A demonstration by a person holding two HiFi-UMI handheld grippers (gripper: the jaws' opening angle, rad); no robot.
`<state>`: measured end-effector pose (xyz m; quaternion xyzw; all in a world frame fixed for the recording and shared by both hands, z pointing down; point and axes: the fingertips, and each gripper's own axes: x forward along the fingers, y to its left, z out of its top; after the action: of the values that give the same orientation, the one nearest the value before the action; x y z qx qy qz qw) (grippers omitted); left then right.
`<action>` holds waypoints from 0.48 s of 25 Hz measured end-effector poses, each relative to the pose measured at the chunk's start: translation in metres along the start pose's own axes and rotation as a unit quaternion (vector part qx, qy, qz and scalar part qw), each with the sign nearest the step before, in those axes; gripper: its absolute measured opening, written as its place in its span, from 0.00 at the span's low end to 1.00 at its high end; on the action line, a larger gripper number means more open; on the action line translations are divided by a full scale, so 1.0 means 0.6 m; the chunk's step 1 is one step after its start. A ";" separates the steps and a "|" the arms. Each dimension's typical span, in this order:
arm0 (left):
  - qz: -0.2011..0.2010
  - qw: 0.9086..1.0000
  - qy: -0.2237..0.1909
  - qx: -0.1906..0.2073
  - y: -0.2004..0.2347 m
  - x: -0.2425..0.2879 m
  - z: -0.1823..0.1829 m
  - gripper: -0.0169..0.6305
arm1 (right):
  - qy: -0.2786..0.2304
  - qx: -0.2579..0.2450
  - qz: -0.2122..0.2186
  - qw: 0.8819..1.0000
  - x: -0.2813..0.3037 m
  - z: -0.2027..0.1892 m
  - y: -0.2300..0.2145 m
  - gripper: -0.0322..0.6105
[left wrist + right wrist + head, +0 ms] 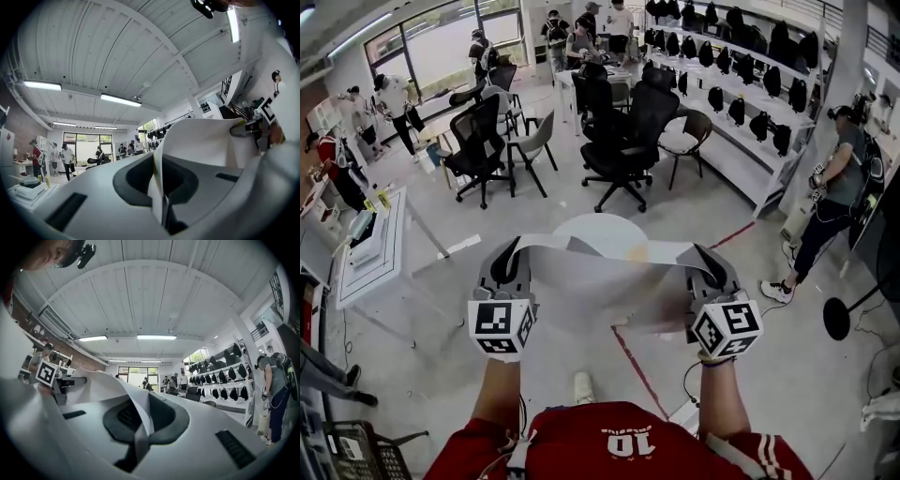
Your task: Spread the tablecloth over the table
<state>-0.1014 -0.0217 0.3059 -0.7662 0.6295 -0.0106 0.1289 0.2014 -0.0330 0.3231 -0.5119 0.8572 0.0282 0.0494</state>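
The white tablecloth [598,286] hangs stretched between my two grippers, held up in the air in front of me. My left gripper [514,251] is shut on its left corner, and my right gripper [698,253] is shut on its right corner. A round white table [602,228] shows just beyond the cloth's top edge. In the left gripper view the cloth [201,140] runs from the shut jaws of the left gripper [159,190] across to the right gripper [260,127]. In the right gripper view the cloth [105,385] is pinched in the right gripper [140,427] and leads to the left gripper [56,378].
Black office chairs [623,131] stand beyond the round table. A white desk [370,258] is at the left. A person [834,202] stands at the right by shelves of black bags [741,70]. Red tape [637,370] marks the floor.
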 end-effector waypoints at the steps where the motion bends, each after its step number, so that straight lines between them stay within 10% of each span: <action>1: -0.001 1.000 -0.003 0.000 0.007 0.016 0.001 0.04 | -0.003 -0.002 -0.002 1.000 0.015 0.003 -0.004 0.08; 12: -0.028 1.000 -0.005 -0.005 0.112 0.173 -0.020 0.04 | -0.013 -0.008 -0.032 0.999 0.187 0.019 -0.014 0.08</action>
<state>-0.1466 -0.1362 0.2879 -0.7843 0.6070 -0.0071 0.1282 0.1567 -0.1342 0.2989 -0.5389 0.8394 0.0403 0.0572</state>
